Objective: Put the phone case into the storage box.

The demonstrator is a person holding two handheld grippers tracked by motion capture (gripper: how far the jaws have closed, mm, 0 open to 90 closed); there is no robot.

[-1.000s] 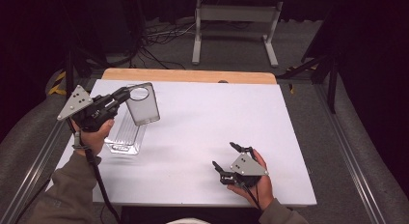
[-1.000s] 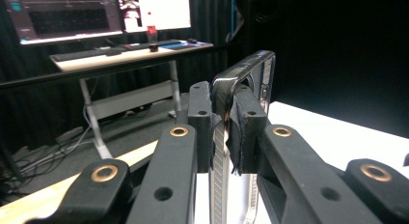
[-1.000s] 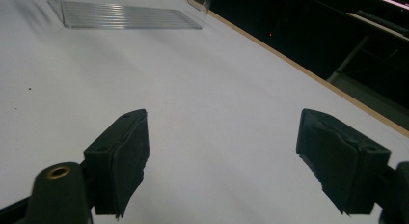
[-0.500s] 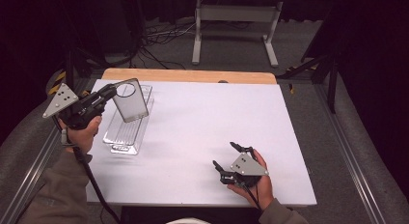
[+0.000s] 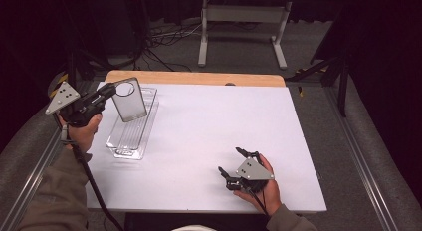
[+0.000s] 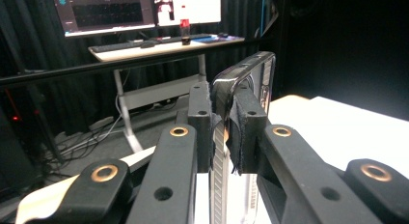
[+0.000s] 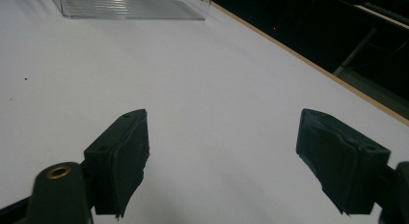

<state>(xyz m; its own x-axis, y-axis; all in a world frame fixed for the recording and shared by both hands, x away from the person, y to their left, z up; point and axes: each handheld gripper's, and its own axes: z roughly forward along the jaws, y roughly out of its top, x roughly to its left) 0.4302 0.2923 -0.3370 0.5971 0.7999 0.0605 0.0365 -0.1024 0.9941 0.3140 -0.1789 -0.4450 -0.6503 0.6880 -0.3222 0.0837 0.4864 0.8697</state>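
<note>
Carried leftward and slightly toward the tabletop's far edge since the earlier frames, the clear phone case [image 5: 129, 99] hung in the air over the far end of the transparent tray [image 5: 130, 134], which had not shifted on the white tabletop [image 5: 209, 136]. I held the case clenched in my left claw [image 5: 110, 90], the pads pinching one thin side wall near its upper corner, as the left gripper view showed with the dark rim [image 6: 241, 72] rising between them. It stood nearly upright, its long axis running top to bottom with a slight lean, the round camera cutout at the top and its broad face turned toward the high camera. I judged it light, somewhat springy and slick, likely to twist or slip if pinched only at an edge, so a grip across the stiffer rim near a corner seemed safest. My right claw [image 5: 238, 166] rested released near the tabletop's near edge, well apart from the case, its pads [image 7: 126, 156] spread wide over bare white surface.
</note>
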